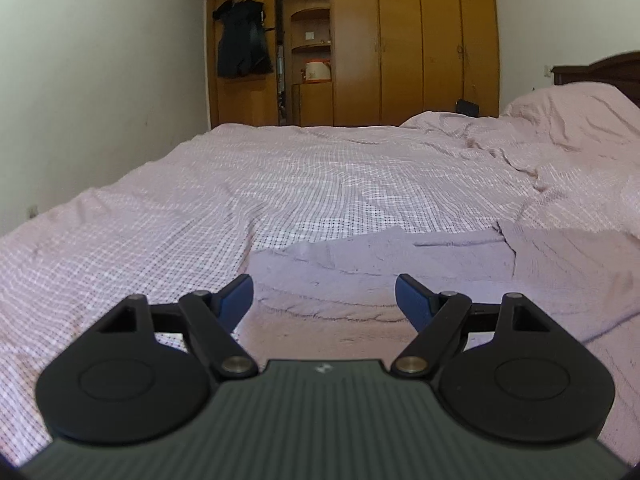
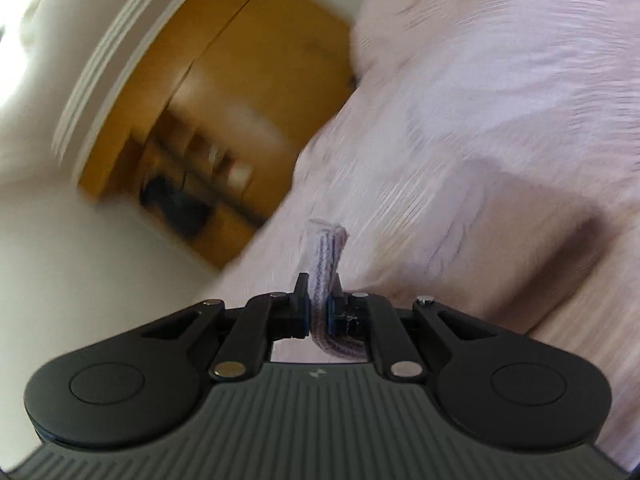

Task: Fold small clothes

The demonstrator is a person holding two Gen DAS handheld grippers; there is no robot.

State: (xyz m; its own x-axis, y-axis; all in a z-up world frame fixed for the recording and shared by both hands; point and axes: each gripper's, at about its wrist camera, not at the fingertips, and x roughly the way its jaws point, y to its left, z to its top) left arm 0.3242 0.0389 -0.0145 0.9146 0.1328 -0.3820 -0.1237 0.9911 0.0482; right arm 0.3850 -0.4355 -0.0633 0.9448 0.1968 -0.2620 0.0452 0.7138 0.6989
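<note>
A: Upper frame, a wardrobe [image 1: 416, 48] of smooth, satin-finished wood; below, a bed [image 1: 280, 184] in crumpled checked cotton.

B: Centre, ribbed knit garment [image 2: 326, 256]; right gripper [image 2: 319, 312] matt black plastic, shiny metal pins.

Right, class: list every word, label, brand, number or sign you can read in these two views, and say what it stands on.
No readable text in either view.
Left gripper: a small pale emblem on its grey body, a mark, not letters.
Right gripper: the same small emblem, too small to read.
Wardrobe: shelf items too small to show any label.
Right wrist view: background blurred, nothing legible.
</note>
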